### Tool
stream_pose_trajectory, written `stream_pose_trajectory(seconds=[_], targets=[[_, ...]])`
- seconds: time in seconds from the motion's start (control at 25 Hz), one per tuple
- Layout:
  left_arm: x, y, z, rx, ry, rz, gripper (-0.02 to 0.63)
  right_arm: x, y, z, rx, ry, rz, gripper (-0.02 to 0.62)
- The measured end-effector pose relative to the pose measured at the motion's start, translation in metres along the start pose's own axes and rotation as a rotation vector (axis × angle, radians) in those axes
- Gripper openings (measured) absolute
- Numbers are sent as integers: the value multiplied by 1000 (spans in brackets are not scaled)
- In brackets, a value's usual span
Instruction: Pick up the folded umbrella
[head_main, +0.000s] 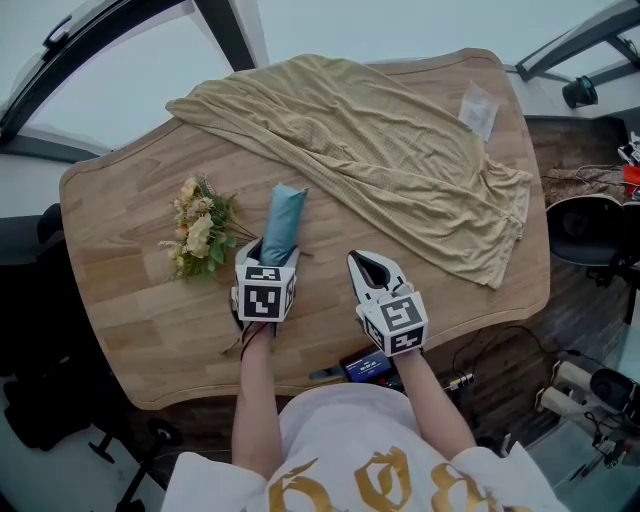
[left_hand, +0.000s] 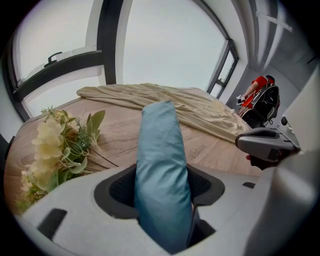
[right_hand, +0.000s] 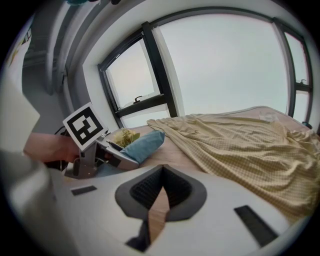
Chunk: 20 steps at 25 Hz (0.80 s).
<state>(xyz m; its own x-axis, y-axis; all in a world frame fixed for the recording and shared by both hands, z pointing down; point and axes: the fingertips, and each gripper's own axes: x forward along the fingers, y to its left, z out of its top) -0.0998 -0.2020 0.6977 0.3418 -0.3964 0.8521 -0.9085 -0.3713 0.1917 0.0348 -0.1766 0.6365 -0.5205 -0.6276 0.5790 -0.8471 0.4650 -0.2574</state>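
We have the left gripper (head_main: 268, 262) clamped on the umbrella (head_main: 284, 218), blue sleeve on. The jaws pinch it at its near end and the rest sticks out ahead over the table (head_main: 130, 300). In the right gripper view the far end looks lifted off the wood, but we can't be sure of that. The right gripper (head_main: 362, 262) holds nothing. Its jaws are together at the tips and it sits just beside the left one, low over the table.

Risks from here, as we judge them:
- The grip is at one end, so most of the length overhangs. On a lift the umbrella could droop or pivot in the jaws.
- The sleeve fabric looks slick and soft. The jaws may be squeezing cloth rather than the body, and the umbrella could slide out.
- The flowers (head_main: 198, 232) lie just beside the umbrella on the left, so a swing that way would drag the stems.
- The cloth (head_main: 390, 160) edge is near the far tip, so a forward push could snag it.
- The right gripper is close enough that a sideways lift could bump it.
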Motion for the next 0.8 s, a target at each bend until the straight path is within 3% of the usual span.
stream_pose_trajectory(seconds=[0.48, 0.8], targets=[[-4, -5, -8, -44, 22, -36, 276, -11, 5, 2, -1, -10, 0, 11], [-11, -5, -7, -76, -36, -41, 272, -12, 9, 7, -17, -18, 11, 11]])
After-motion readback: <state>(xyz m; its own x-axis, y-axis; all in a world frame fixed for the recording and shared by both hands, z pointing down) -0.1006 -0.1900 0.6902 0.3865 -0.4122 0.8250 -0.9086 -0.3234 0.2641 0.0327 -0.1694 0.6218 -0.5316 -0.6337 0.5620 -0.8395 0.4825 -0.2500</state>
